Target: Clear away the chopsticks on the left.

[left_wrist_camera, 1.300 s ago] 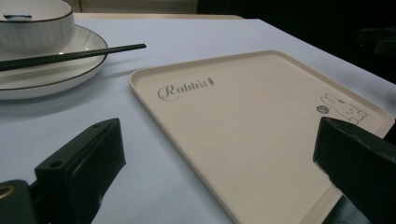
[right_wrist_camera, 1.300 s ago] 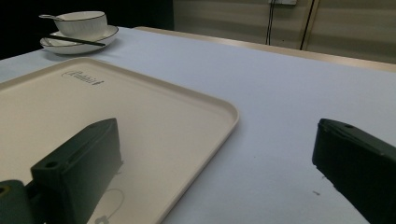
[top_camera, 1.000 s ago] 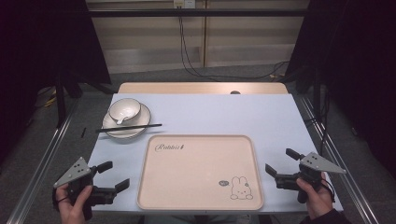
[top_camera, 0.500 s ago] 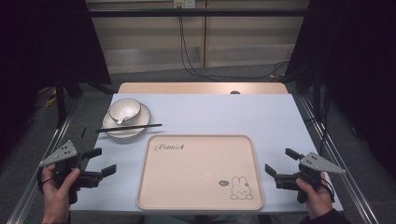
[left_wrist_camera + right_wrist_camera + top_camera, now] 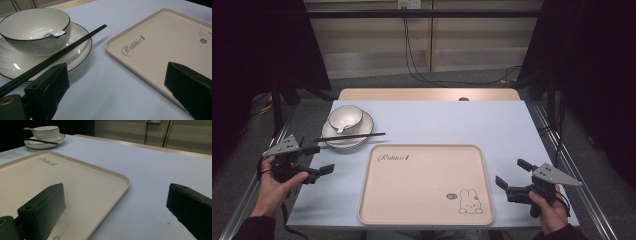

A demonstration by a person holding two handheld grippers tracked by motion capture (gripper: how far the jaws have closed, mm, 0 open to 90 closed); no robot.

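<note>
The left gripper (image 5: pixel 318 159) is hovering with jaws released and gripping nothing; black chopsticks (image 5: pixel 62 51) are lying across the white plate (image 5: pixel 80 53) just ahead of its near jaw, a bowl (image 5: pixel 35 32) holding a spoon (image 5: pixel 56 33) sitting behind them; the beige tray (image 5: pixel 427 185) is lying between both grippers on the counter (image 5: pixel 447 122); the right gripper (image 5: pixel 513 175) is resting beside the tray's corner, jaws released and spread wide.
</note>
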